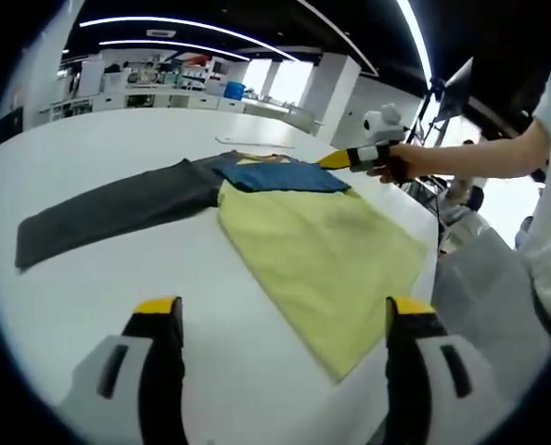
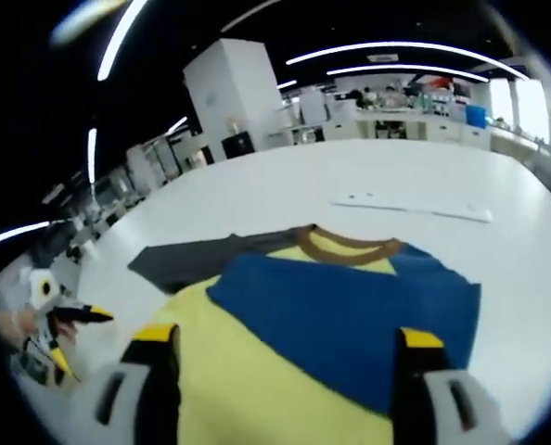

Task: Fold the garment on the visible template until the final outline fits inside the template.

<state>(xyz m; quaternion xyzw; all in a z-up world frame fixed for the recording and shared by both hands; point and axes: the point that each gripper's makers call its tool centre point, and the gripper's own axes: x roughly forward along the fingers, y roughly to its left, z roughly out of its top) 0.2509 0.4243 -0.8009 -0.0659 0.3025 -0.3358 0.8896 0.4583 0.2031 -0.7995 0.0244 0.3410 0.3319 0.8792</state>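
No legible text, label, brand, number or sign anywhere

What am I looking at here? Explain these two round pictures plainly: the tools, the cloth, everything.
No robot: a person holds a two-jaw gripper in each hand, and each carries a fisheye camera looking along its jaws. The left gripper view shows the left gripper, open and empty, above a white table. On it lies a shirt: yellow body, blue band, one grey sleeve stretched out. The right gripper reaches in beside the blue band. The right gripper view looks from the collar end: its jaws stand open over the shirt, holding nothing. A pale flat strip lies beyond.
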